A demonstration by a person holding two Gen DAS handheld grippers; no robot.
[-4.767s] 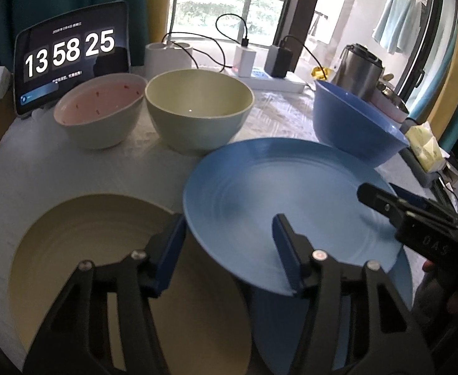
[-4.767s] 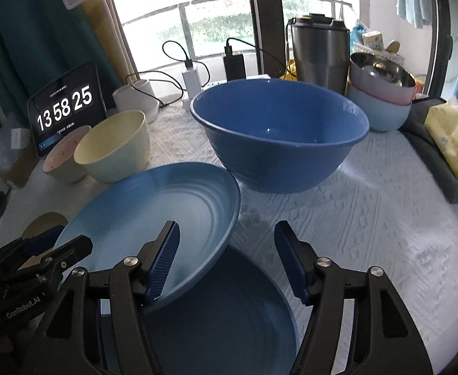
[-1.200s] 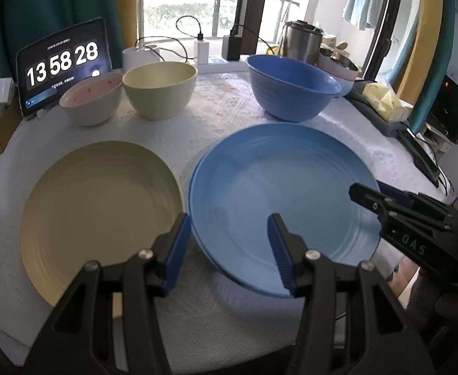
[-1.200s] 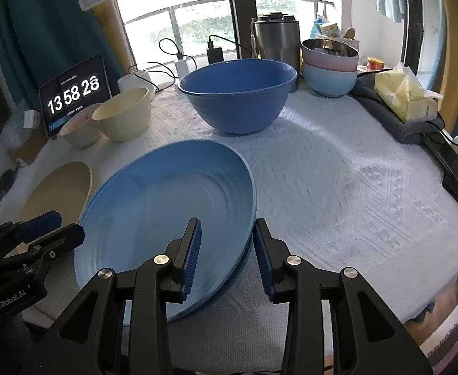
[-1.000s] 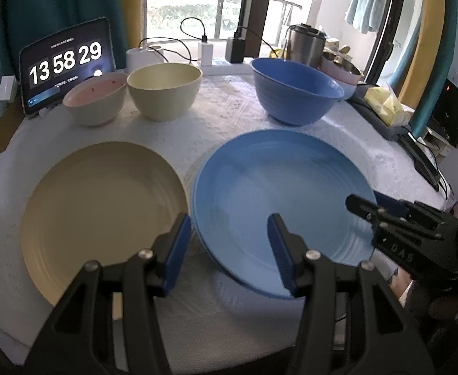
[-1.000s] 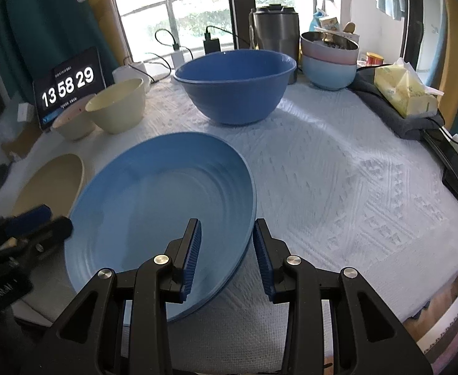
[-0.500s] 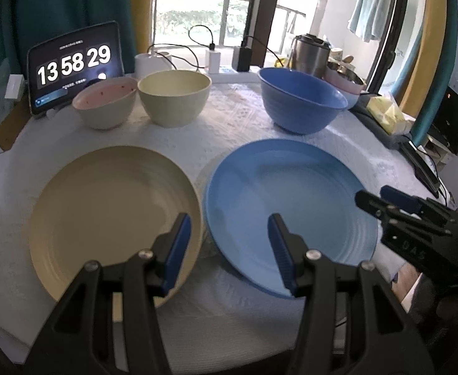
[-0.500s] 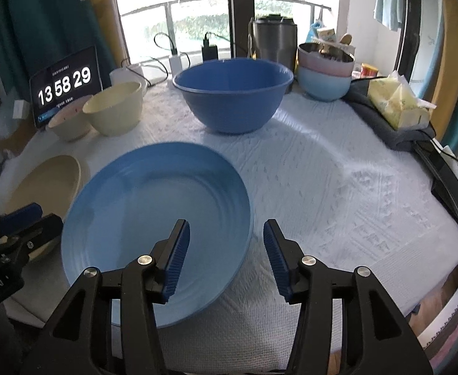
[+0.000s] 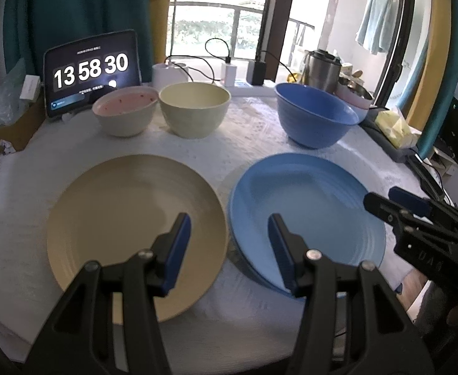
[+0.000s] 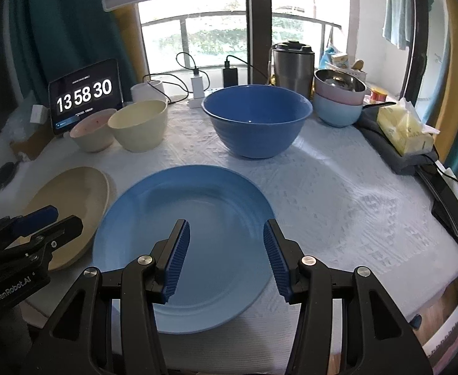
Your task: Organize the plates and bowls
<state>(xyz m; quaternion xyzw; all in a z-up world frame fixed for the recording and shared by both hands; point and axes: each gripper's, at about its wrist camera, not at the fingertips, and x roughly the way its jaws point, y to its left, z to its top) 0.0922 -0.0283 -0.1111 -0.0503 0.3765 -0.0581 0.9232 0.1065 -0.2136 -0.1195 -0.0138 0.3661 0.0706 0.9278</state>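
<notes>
Two blue plates (image 9: 307,193) (image 10: 185,218) lie stacked flat on the white cloth, with a yellow plate (image 9: 128,212) (image 10: 72,193) to their left. My left gripper (image 9: 229,222) hovers open over the gap between the yellow and blue plates, nothing between its fingers. My right gripper (image 10: 226,225) hangs open above the near part of the top blue plate, its pads clear of the rim. At the back stand a pink bowl (image 9: 124,114), a yellow bowl (image 9: 194,112) and a big blue bowl (image 9: 314,115) (image 10: 255,125).
A tablet clock (image 9: 93,72) leans at the back left, with a white mug (image 10: 147,90), chargers and cables behind the bowls. A steel tumbler (image 10: 293,65), stacked small bowls (image 10: 338,100), a tissue pack (image 10: 404,131) and a phone (image 10: 447,200) line the right side.
The right jaws opened off the blue plate's near rim, which now lies flat on the lower blue plate. Both grippers pulled back and up, so the table looks farther away.
</notes>
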